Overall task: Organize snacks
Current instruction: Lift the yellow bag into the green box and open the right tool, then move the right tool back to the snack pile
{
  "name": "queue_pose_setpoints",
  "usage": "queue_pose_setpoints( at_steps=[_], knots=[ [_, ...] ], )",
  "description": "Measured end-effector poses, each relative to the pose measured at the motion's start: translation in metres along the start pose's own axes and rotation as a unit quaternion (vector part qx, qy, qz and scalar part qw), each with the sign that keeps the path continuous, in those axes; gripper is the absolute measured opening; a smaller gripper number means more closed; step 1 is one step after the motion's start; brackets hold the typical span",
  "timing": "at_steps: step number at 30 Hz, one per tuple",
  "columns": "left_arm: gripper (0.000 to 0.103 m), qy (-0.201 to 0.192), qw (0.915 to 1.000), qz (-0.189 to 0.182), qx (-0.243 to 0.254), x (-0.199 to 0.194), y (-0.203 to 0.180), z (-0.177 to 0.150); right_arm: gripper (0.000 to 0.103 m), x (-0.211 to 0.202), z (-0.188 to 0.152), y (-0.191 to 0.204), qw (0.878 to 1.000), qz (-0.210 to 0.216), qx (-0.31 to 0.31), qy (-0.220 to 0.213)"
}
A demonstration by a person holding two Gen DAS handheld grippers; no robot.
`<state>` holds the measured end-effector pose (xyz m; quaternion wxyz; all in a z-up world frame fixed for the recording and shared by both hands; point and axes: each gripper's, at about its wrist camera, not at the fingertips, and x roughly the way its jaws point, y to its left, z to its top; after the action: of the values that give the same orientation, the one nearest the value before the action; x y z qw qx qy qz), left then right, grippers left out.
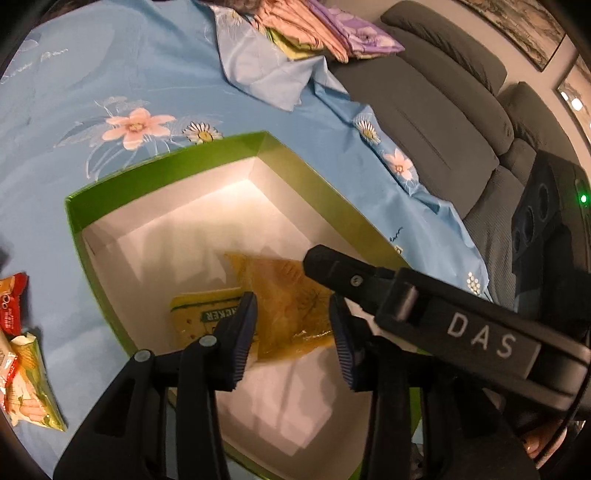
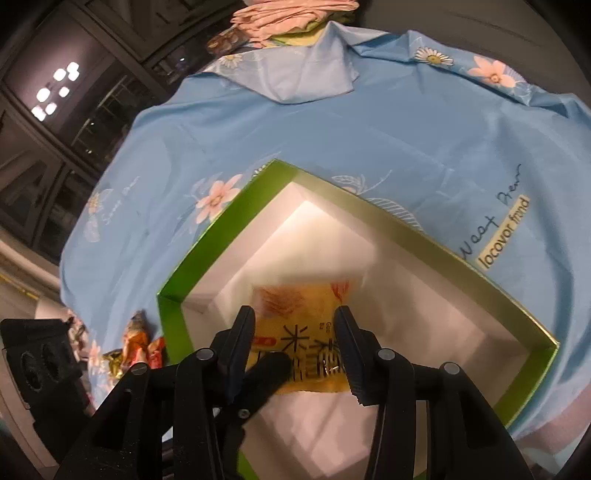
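Observation:
A green box (image 1: 166,177) with a white inside lies open on the blue flowered cloth (image 1: 110,74). My left gripper (image 1: 293,338) hangs over the box, its pads pressed on the sides of a translucent yellow snack packet (image 1: 291,310). A green-and-yellow cracker packet (image 1: 207,314) lies on the box floor under it. The right gripper's finger (image 1: 332,266) reaches in from the right. In the right wrist view my right gripper (image 2: 293,343) is shut on a yellow packet with black characters (image 2: 299,325) inside the box (image 2: 207,258). The left gripper's finger (image 2: 269,369) crosses in front. Whether both hold one packet I cannot tell.
Loose snack packets (image 1: 29,384) lie on the cloth left of the box, also seen as snack packets (image 2: 140,343) in the right wrist view. Folded cloths (image 1: 314,33) are stacked at the far edge. A grey sofa (image 1: 443,110) stands to the right.

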<state>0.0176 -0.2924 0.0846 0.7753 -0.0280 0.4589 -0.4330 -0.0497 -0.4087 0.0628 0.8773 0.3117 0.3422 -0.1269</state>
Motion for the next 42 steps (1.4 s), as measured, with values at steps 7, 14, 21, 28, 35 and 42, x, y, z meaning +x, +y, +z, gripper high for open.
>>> queue_pose_setpoints(
  at_steps=[7, 14, 21, 28, 35, 42],
  knots=[
    [0.069, -0.074, 0.9968, 0.023, -0.020, -0.064, 0.023, -0.001, 0.059, -0.025, -0.003, 0.020, 0.997, -0.002, -0.036, -0.066],
    [0.089, -0.135, 0.9820, 0.111, -0.072, -0.133, 0.071, -0.019, 0.074, -0.039, -0.016, 0.068, 0.987, 0.035, -0.111, -0.109],
    [0.097, -0.177, 0.9522, 0.184, -0.169, -0.187, 0.137, -0.059, 0.082, -0.031, -0.032, 0.115, 0.976, 0.085, -0.171, -0.101],
    [0.097, -0.163, 0.9348, 0.182, -0.257, -0.189, 0.202, -0.093, 0.082, 0.012, -0.052, 0.162, 0.965, 0.153, -0.210, -0.017],
    [0.095, -0.130, 0.9368, 0.172, -0.276, -0.165, 0.224, -0.090, 0.081, 0.075, -0.080, 0.203, 0.950, 0.195, -0.232, 0.081],
    [0.072, -0.099, 0.9438, 0.169, -0.267, -0.141, 0.229, -0.083, 0.046, 0.127, -0.100, 0.215, 0.944, 0.152, -0.249, 0.152]
  ],
)
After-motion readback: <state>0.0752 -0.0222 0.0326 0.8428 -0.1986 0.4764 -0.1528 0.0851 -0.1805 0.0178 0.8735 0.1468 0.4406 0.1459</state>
